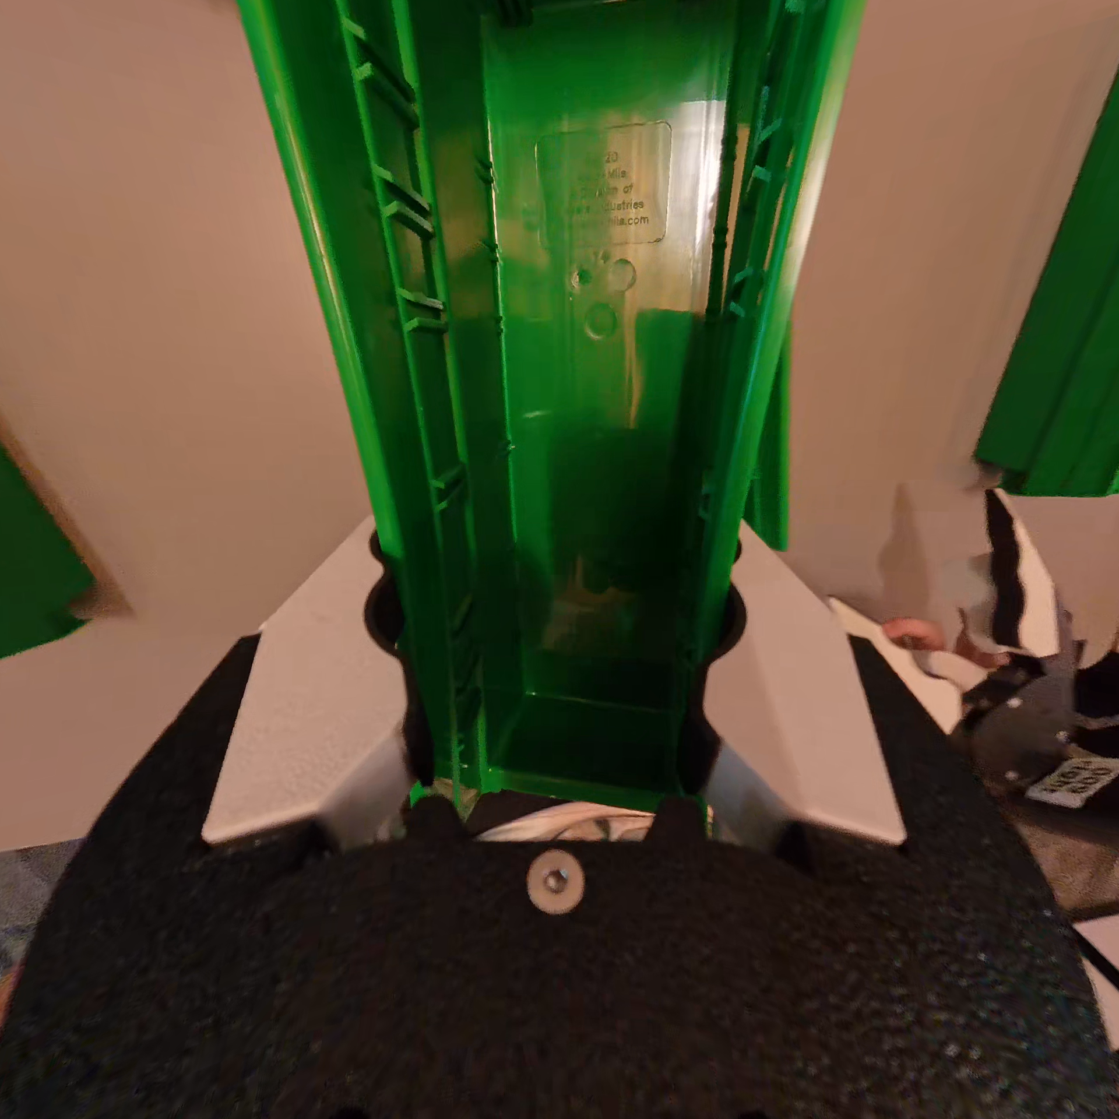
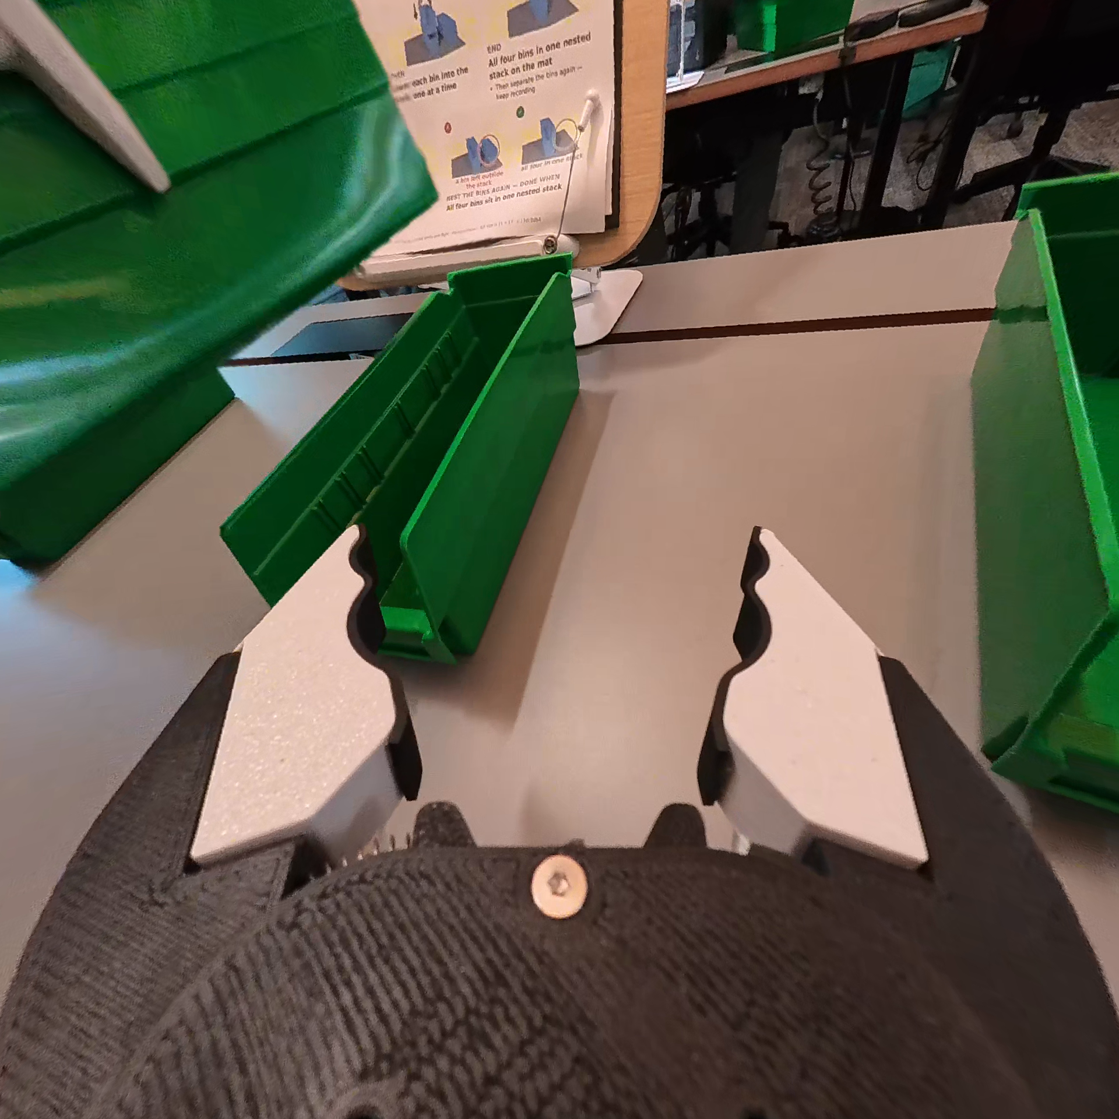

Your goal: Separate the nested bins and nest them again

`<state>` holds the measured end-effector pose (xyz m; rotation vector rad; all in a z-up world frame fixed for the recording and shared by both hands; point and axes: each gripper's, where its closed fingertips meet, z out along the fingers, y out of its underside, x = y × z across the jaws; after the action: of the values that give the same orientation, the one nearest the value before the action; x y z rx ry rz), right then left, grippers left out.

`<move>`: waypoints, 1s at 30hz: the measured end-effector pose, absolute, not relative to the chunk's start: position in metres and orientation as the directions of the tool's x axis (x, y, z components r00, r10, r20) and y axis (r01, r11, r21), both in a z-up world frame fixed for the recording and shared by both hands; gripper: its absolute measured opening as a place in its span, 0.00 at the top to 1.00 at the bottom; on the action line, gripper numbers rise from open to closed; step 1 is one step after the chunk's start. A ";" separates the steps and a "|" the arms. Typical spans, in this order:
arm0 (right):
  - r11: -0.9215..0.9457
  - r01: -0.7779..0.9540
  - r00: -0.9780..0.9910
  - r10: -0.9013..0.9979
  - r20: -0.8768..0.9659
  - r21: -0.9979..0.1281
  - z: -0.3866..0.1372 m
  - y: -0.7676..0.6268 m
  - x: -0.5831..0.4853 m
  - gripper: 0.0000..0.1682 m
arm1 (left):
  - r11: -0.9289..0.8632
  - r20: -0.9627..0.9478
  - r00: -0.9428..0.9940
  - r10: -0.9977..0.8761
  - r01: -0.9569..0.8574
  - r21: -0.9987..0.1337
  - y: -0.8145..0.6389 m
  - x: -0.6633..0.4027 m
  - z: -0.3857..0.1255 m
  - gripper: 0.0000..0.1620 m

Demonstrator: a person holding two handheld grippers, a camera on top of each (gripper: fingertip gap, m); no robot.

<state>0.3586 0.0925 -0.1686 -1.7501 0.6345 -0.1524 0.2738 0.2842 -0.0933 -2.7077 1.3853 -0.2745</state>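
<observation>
My left gripper (image 1: 554, 545) is shut on a long narrow green bin (image 1: 605, 363), one finger on each outer side wall near its end. The bin points away from the camera with its open inside facing me. The same held bin (image 2: 181, 212) shows blurred at the upper left of the right wrist view, with a white finger (image 2: 79, 91) on it. My right gripper (image 2: 557, 533) is open and empty above the grey table (image 2: 726, 424). A second narrow green bin (image 2: 424, 454) stands on the table just ahead of its left finger.
A wider green bin (image 2: 1059, 484) stands at the table's right edge, and another green bin (image 2: 91, 484) sits at the left under the held one. An instruction sheet on a stand (image 2: 514, 121) is at the back. The right gripper and a hand (image 1: 1017, 726) show in the left wrist view.
</observation>
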 end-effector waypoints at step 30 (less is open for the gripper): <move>-0.036 -0.352 0.816 -0.501 -0.288 -0.935 -0.143 0.055 0.380 0.32 | -0.666 -0.068 0.690 -0.721 -0.717 -0.208 0.261 0.347 -0.170 0.37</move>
<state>0.3796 0.0550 -0.1432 -1.6442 0.6815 -0.1361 0.3474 0.2613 -0.1698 -2.6825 1.1579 -0.0293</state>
